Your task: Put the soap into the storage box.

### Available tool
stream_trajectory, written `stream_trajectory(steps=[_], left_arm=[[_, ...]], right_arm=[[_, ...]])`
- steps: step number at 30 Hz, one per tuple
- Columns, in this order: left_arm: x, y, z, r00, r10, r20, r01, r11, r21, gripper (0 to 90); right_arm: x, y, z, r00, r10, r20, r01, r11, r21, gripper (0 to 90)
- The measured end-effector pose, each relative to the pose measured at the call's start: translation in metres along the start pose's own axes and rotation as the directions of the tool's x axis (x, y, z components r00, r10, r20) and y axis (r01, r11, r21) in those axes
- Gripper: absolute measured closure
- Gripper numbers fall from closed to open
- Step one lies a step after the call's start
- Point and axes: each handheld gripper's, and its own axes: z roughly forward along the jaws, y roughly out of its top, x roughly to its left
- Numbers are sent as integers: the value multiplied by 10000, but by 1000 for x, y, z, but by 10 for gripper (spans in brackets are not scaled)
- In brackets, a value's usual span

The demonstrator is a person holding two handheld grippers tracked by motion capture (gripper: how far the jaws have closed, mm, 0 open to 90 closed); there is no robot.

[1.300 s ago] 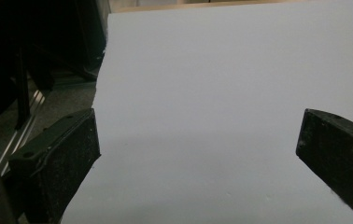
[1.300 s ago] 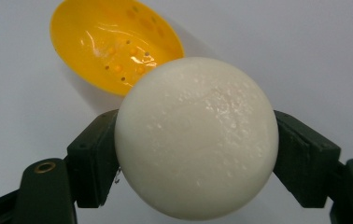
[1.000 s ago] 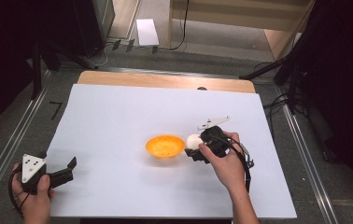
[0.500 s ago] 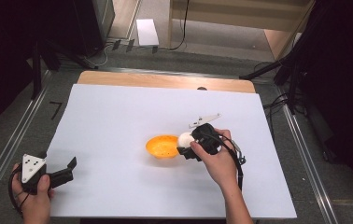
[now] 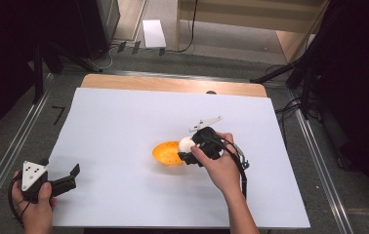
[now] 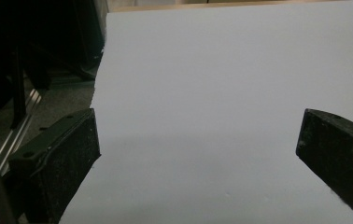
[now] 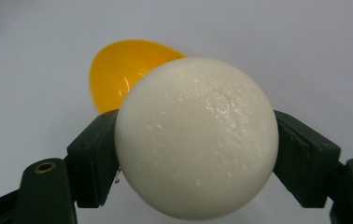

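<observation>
While jaws clamp it, white ball (image 7: 196, 137) seemingly overhangs orange bowl (image 5: 167, 153).

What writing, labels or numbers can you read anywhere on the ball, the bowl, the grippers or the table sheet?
None can be read.
The round white ball in the right gripper: plain, pitted surface, no print.
The shallow orange plastic bowl: unmarked.
The white paper sheet over the table: unmarked.
The grey three-cornered plate on the left gripper: dark dots, no lettering.
</observation>
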Motion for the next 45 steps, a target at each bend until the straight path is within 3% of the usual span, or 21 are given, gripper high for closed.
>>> stream_trajectory(steps=[18,29,45], left_arm=[[0,0,0,10000,28,22,-28,10000,-8,0],[0,0,0,10000,25,48,-24,10000,-4,0],[0,0,0,10000,-20,56,20,10000,9,0]], right_arm=[[13,13,19,9998,89,-201,-87,9999,132,242],[20,15,31,10000,33,-6,-33,9997,261,242],[20,9,46,9986,501,149,-509,9968,622,241]])
